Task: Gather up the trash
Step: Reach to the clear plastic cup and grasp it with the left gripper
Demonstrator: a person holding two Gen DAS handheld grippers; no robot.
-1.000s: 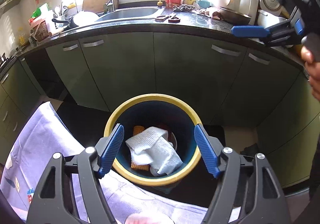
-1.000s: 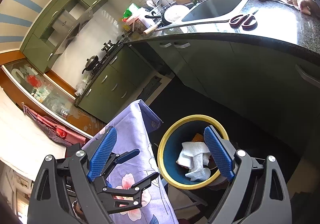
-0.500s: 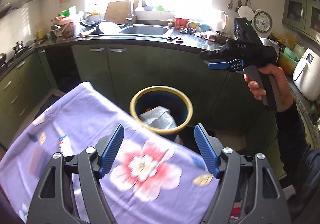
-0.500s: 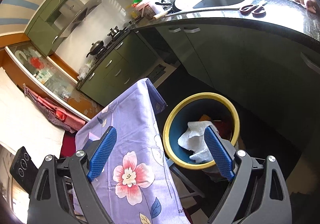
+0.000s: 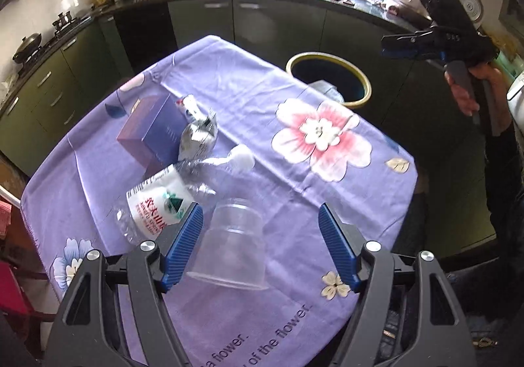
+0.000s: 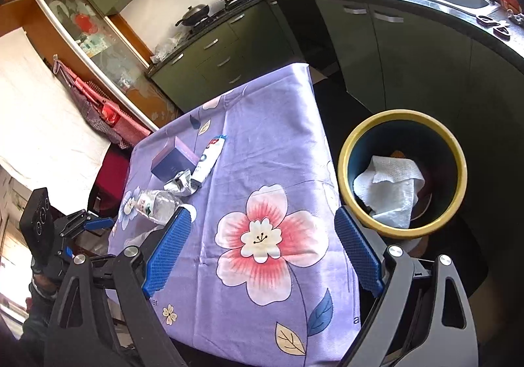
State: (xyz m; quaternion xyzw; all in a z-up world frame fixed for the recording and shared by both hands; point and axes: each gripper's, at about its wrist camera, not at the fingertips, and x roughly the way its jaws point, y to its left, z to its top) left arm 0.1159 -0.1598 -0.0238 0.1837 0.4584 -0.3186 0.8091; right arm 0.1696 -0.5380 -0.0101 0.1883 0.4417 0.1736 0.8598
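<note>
Clear plastic cup (image 5: 234,244): lying tipped on the lilac flowered cloth of the worktop (image 5: 327,190), right under my left tongs (image 5: 260,247); I see it between the blue pads, but they are not pressing it.
Crushed clear water bottle with a white and red label (image 5: 163,200): just beside the cup, towards the worktop's left side, with its white cap end pointing to the middle.
Crumpled silver wrapper (image 5: 198,134): beyond the bottle, leaning against a purple cardboard box (image 5: 152,131).
White squeeze tube (image 6: 209,162): from my right view it lies next to the box and wrapper.
Yellow-rimmed dark blue round bin (image 6: 457,150): on the floor just off the worktop's far edge, with a white paper towel (image 6: 389,190) already inside.
Left tongs: spread fairly wide, empty, angled down over the cup.
Right tongs (image 6: 262,250): jaws spread wide, nothing between them, hanging above the flower print near the bin-side edge.
Step in hand: I judge I am between drops, lining up the next piece of trash.
Next move: I would lower the left tongs around the cup's wall and close gently, as thin plastic may buckle or slip, then carry it over the bin.
</note>
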